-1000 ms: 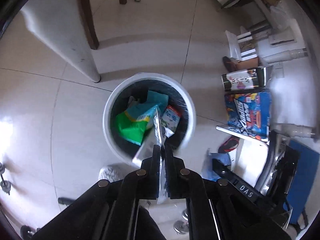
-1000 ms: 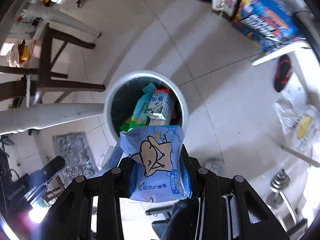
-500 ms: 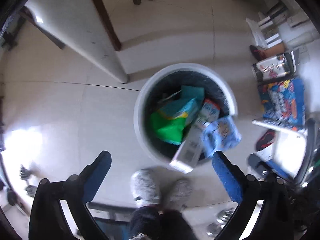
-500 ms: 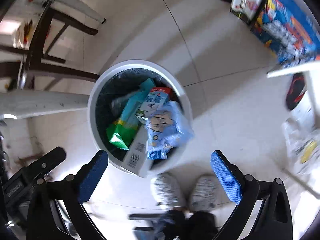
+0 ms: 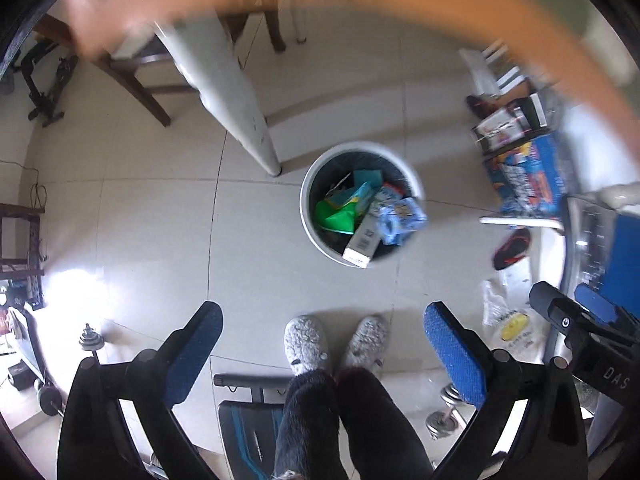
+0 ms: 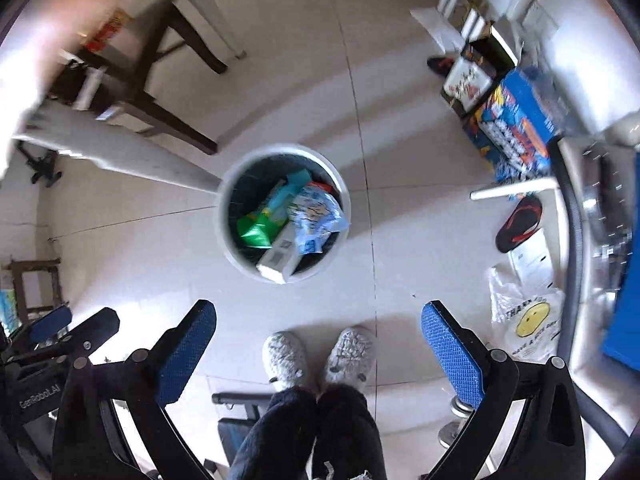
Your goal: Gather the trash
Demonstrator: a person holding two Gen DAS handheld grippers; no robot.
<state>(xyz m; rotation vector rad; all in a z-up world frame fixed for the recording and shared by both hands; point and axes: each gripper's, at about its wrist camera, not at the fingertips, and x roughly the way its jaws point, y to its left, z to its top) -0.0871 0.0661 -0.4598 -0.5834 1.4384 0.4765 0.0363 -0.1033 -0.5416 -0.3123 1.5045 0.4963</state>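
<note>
Both grippers have let go since a second ago: the silvery carton that the left one pinched and the blue cartoon-printed tissue pack that the right one carried now lie in the white round bin, and both cameras look down on it from higher up. The left gripper has its blue-padded jaws spread wide with nothing between them; the right gripper is just as wide and just as empty. In the bin, the white carton leans over the near rim, the blue tissue pack lies against the right rim, and a green wrapper sits to their left. A person's grey fluffy slippers stand on the pale tiled floor near the bin. A white table leg meets the floor just beside the bin. A smiley-face plastic bag lies on the floor to the right, well apart from the bin.
</note>
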